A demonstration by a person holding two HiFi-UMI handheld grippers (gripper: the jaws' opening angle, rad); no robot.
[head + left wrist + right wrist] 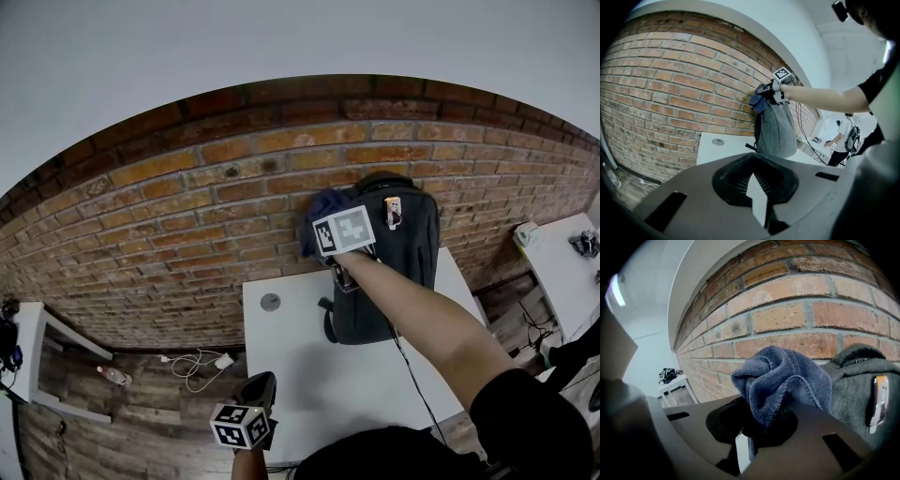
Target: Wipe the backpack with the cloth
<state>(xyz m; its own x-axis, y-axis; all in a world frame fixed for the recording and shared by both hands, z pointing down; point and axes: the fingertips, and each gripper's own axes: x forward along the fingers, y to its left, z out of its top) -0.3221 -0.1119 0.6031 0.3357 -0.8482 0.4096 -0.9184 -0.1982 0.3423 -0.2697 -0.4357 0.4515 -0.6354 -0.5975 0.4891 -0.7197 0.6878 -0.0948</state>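
Clamping the blue cloth (pixel 787 376), the right tool (pixel 754 430) sits at the backpack's (pixel 403 272) top; left tool (pixel 757 185) closed, empty.

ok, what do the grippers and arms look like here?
Left gripper and right gripper: dark grey moulded bodies, black around the jaws. Each carries a white cube with black square markers. The right arm is bare below a short black sleeve.
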